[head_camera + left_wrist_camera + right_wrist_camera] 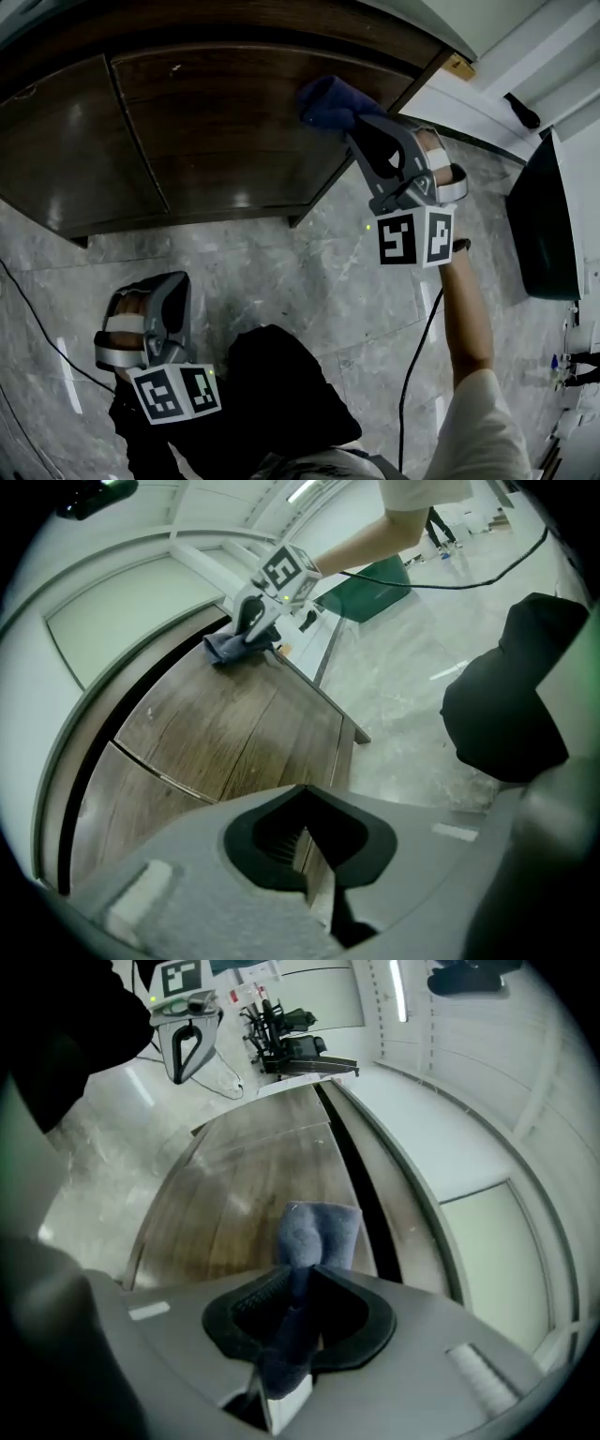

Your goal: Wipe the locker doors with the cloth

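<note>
Head view. Grips a folded blue cloth [328, 101] in the right hand-held gripper [354, 129], jaws clamped on its near end. Presses the far end against the dark wooden locker doors [216, 141], near the upper right corner of the right-hand door. Holds the left hand-held gripper [173, 286] low over the grey marble floor [300, 272], well apart from the cloth and off the wood.

Left gripper view. Shows the left jaws drawn together with nothing between them. Looks across the locker doors [234, 724] to the cloth [225, 649], far off, pinched in the right hand-held gripper [251, 630] and touching the wood near the door's outer edge.

Right gripper view. Clamps the cloth [314, 1232] between both jaws, running back through the gap and bulging out past the tips. Rests that bulge on the locker doors [234, 1194], just beside the black gap along their edge. Catches the left hand-held gripper [183, 1049] in the distance, above the floor.
</note>
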A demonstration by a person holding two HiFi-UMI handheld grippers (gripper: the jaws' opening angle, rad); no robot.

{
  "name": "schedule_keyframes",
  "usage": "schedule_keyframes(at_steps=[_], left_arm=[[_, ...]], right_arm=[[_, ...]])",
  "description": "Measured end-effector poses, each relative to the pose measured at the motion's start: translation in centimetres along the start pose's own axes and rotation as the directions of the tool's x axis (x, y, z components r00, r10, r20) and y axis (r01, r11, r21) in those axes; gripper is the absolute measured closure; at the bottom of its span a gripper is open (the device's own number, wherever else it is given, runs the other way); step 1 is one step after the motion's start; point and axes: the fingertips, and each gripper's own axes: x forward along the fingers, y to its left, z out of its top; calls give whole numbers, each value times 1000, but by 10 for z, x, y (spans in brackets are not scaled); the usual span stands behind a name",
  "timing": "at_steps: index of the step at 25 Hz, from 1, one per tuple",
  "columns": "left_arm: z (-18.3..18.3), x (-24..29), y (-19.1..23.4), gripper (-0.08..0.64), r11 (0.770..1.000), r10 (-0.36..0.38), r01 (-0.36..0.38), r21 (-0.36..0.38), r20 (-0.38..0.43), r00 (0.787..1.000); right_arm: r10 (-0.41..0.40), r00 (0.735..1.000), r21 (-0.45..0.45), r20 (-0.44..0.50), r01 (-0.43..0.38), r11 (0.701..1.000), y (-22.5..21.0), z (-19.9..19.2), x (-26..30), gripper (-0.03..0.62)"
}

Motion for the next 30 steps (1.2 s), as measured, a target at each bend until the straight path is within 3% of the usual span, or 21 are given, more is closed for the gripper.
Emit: schedule_keyframes(at_steps=[4, 10, 20, 30], left_arm=[[2, -5, 3, 558, 1000, 15, -15, 18, -6, 1000], [-7, -10, 6, 558, 998, 38, -36, 44, -39, 999], [-45, -10, 3, 558, 998, 63, -60, 29, -140, 988], [-54, -8, 1, 558, 998, 67, -68, 0, -161, 985]], right_arm=[[-30, 999, -100, -32, 26, 995, -35, -1, 7, 517], [-58, 998, -130, -40, 52, 990, -24, -8, 15, 518], [85, 996, -53, -33, -87, 995, 105, -19, 40, 518], [222, 975, -11, -30, -222, 975, 225, -31, 67, 520]])
